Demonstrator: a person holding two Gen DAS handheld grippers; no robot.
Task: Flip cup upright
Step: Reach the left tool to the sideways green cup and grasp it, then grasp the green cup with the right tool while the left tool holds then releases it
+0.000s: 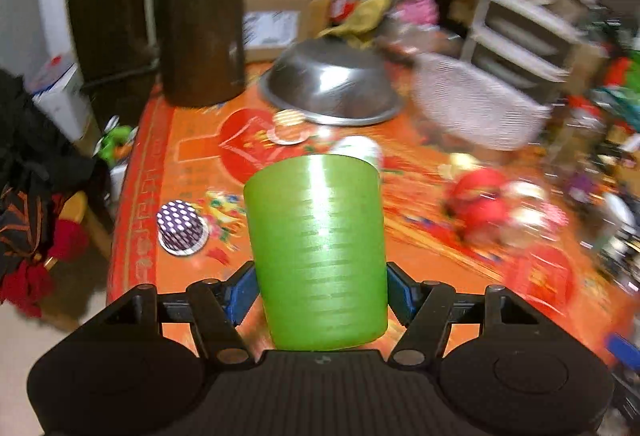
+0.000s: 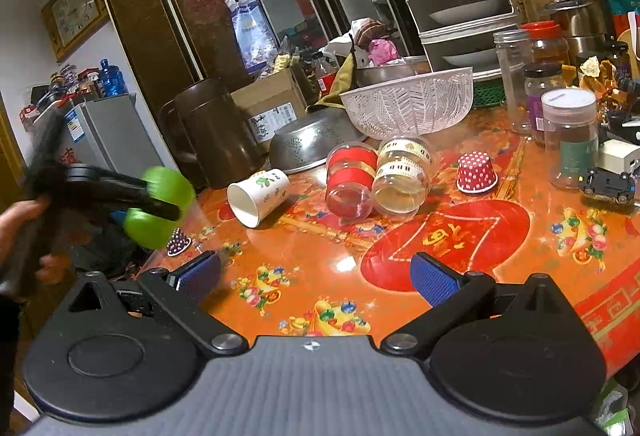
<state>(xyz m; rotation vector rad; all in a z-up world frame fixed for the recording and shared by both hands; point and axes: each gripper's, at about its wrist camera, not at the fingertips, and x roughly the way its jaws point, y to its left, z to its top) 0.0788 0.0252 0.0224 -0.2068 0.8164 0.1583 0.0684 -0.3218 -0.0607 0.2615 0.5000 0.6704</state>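
two grippers are up, and only one has work. the left gripper point(image 1: 322, 290) has its blue pads point(image 1: 242, 290) pinching the green cup point(image 1: 318, 248) low on both sides, cup filling the centre of the left wrist view. its far end reads as a closed base, so the mouth seems to point back at the camera, though i can't be sure through the blur. in the right wrist view the cup point(image 2: 160, 202) sits at the left edge, lifted clear of the table point(image 2: 304, 268), probably so it has room to turn before being set down. the background smear suggests it is mid-swing.

the right gripper point(image 2: 316, 278) hangs low at the bottom centre with its fingers spread wide on nothing, likely just kept out of the way.

other things lie about: a white cup point(image 2: 258, 196) on its side at centre, and a dotted cup point(image 1: 182, 228) upside down at left of the left view.
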